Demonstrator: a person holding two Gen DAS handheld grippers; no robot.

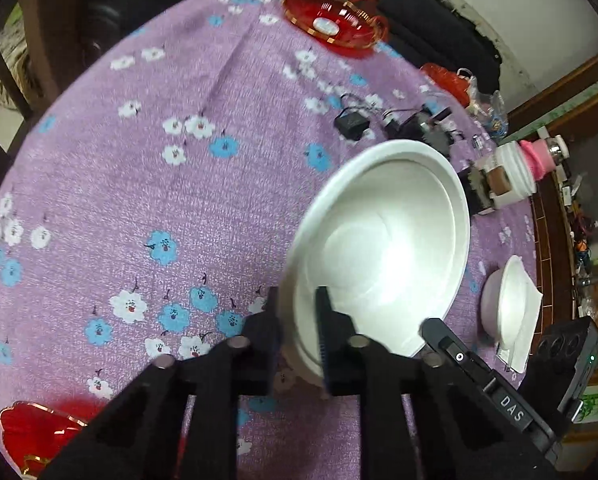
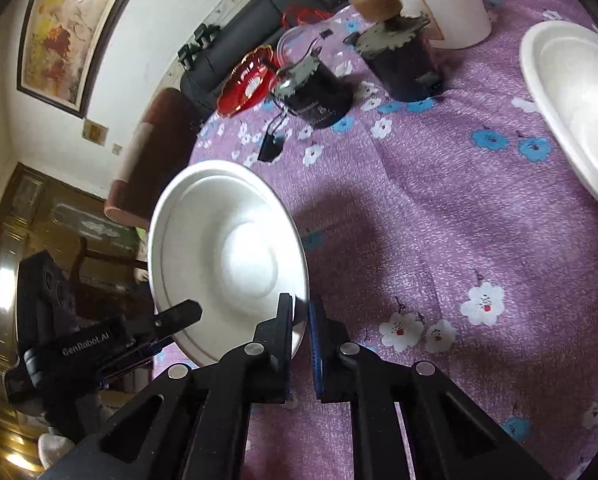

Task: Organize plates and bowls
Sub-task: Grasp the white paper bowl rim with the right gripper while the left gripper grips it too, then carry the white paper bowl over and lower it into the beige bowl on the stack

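Observation:
A large white bowl point(image 1: 387, 240) hangs tilted above the purple flowered tablecloth point(image 1: 139, 160). My left gripper point(image 1: 299, 304) is shut on its near rim. My right gripper point(image 2: 301, 312) is shut on the opposite rim of the same bowl point(image 2: 223, 256). The other gripper's finger touches the rim in each view. A second white bowl point(image 1: 507, 300) sits on a white cloth at the right edge; it also shows in the right wrist view point(image 2: 575, 104). A red glass plate point(image 1: 335, 24) lies at the far side and another red plate point(image 1: 31, 432) near the front left.
Two dark cylindrical parts with gears point(image 2: 319, 88) and a small black adapter point(image 1: 353, 122) with wires lie mid-table. A white tub point(image 2: 439, 4), a pink bottle point(image 1: 539, 152) and plastic bags point(image 1: 451, 80) stand at the far right. A sofa is behind the table.

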